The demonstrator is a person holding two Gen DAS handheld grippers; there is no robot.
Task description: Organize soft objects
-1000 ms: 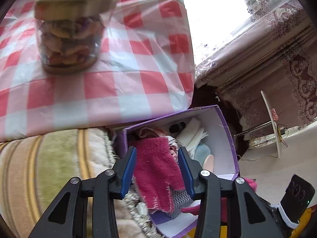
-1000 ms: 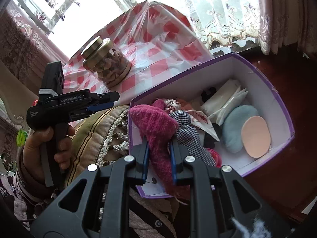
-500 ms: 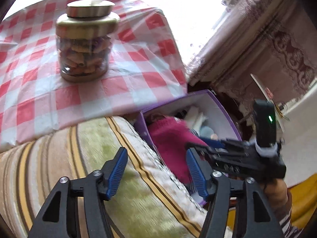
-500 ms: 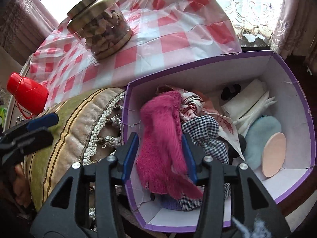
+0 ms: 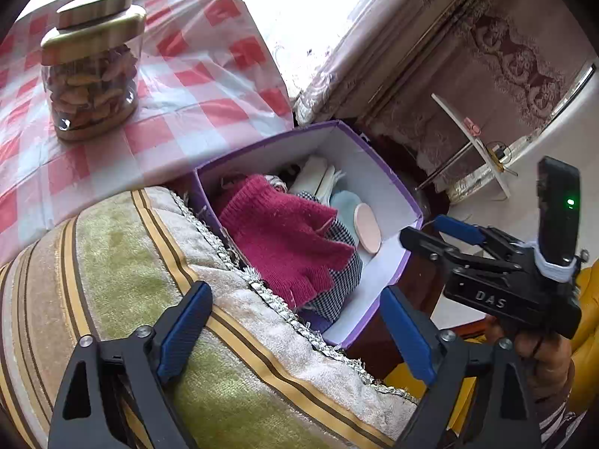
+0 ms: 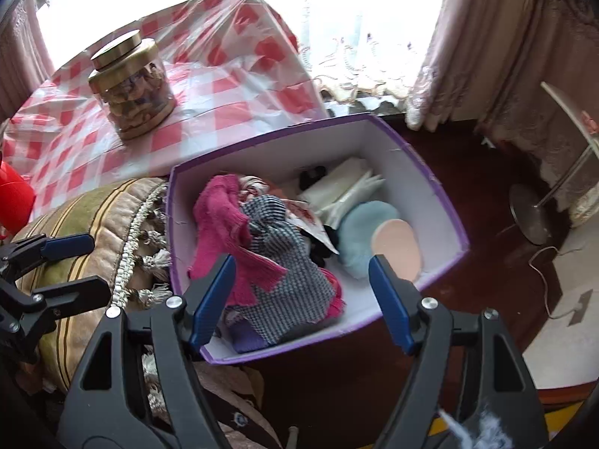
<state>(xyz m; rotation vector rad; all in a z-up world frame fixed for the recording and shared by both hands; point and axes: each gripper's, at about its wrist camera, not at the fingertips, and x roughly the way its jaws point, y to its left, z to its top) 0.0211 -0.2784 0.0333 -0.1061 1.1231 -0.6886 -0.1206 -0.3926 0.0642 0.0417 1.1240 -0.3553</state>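
Observation:
A pink knitted glove [image 5: 284, 239] [image 6: 224, 220] lies loose in the purple box [image 5: 389, 183] [image 6: 411, 172], on top of a checked cloth [image 6: 295, 284]. Beside them in the box are a white folded cloth [image 6: 344, 187], a pale blue puff [image 6: 367, 224] and a peach round sponge [image 6: 397, 247]. My right gripper [image 6: 301, 273] [image 5: 430, 232] hangs above the box's near end, jaws opening, with nothing between them. My left gripper [image 5: 295, 310] [image 6: 86, 265] is over the striped cushion [image 5: 131, 262] left of the box, jaws also opening and empty.
A glass jar with a gold lid [image 5: 93, 75] [image 6: 134, 89] stands on the red checked tablecloth [image 5: 194, 86] behind the box. A red object [image 6: 11, 202] shows at the far left. Dark wood floor, curtains and a lamp stand [image 6: 531, 217] lie to the right.
Both grippers have let go of the pink glove, which now rests in the box. Both have opened wide and drawn back, the left one out over the cushion.

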